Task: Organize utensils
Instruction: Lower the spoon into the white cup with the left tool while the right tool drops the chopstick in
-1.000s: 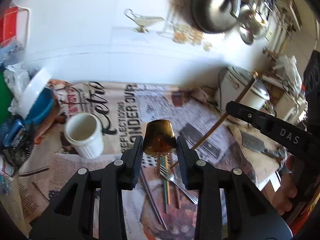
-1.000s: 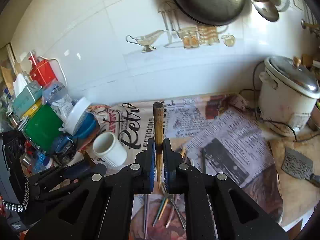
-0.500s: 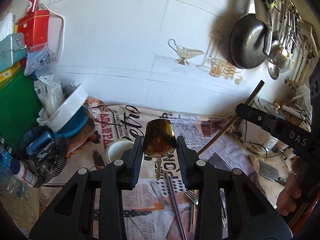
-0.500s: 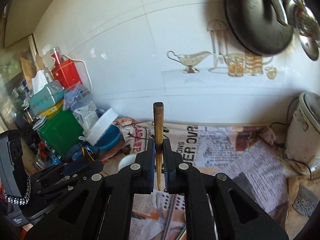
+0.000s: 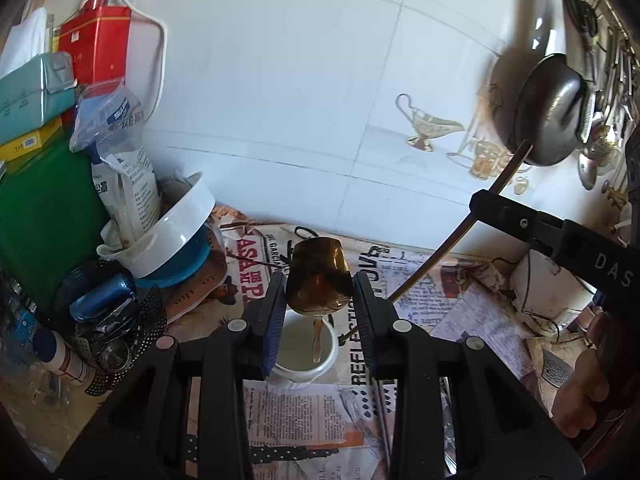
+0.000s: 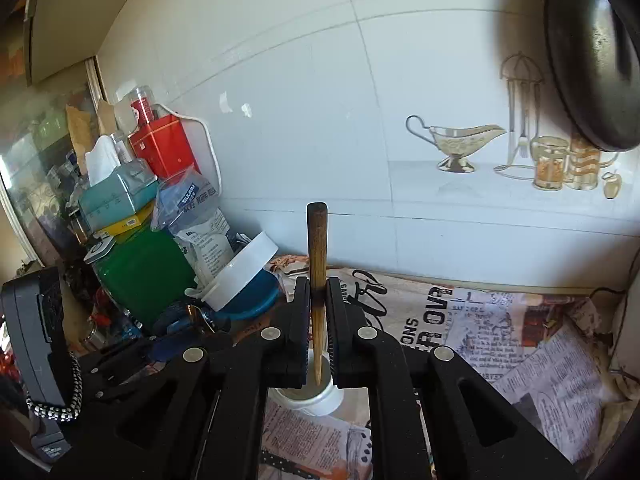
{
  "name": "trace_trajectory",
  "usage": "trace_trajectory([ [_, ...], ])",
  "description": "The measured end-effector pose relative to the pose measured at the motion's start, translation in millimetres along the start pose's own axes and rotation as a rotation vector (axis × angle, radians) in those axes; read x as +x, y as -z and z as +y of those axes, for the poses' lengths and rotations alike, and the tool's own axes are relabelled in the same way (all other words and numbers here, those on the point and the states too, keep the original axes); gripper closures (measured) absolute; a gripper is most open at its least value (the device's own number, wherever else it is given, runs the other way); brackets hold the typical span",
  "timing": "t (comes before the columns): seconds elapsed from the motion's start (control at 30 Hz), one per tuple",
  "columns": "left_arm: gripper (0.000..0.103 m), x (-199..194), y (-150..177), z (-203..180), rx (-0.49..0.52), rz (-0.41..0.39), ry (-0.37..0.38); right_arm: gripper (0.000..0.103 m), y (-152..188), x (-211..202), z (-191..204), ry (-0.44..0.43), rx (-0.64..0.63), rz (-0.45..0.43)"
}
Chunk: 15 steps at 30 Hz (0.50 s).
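Left hand-held gripper (image 5: 319,300) clamps gold spoon (image 5: 318,280), bowl at 12, handle at 6 over white cup (image 5: 304,350); right hand-held gripper (image 6: 318,320) pinches wooden chopstick (image 6: 317,264), long axis 12–6.

White tiled wall (image 6: 400,80) with printed gravy-boat decal (image 6: 454,144), newspaper-covered counter (image 6: 500,328), bright daylight.

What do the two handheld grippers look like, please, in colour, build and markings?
Both the left gripper and right gripper are matte black plastic with silver round fasteners and blue-edged finger pads. White "DAS" lettering marks the right gripper's side, and a braided black-and-white cord hangs from the left one's body.
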<state>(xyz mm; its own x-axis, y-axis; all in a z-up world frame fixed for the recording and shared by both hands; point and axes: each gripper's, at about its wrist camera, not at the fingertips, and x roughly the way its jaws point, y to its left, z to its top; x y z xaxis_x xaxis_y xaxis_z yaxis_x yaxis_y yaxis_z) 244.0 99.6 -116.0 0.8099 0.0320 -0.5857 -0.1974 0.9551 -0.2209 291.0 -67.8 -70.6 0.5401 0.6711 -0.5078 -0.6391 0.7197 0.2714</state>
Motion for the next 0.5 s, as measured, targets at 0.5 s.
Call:
trace_trajectory([
  [0.5, 0.07, 67, 15, 37, -0.072, 0.167, -0.031, 0.096, 29, 86, -3, -0.007, -0.02, 0.207],
])
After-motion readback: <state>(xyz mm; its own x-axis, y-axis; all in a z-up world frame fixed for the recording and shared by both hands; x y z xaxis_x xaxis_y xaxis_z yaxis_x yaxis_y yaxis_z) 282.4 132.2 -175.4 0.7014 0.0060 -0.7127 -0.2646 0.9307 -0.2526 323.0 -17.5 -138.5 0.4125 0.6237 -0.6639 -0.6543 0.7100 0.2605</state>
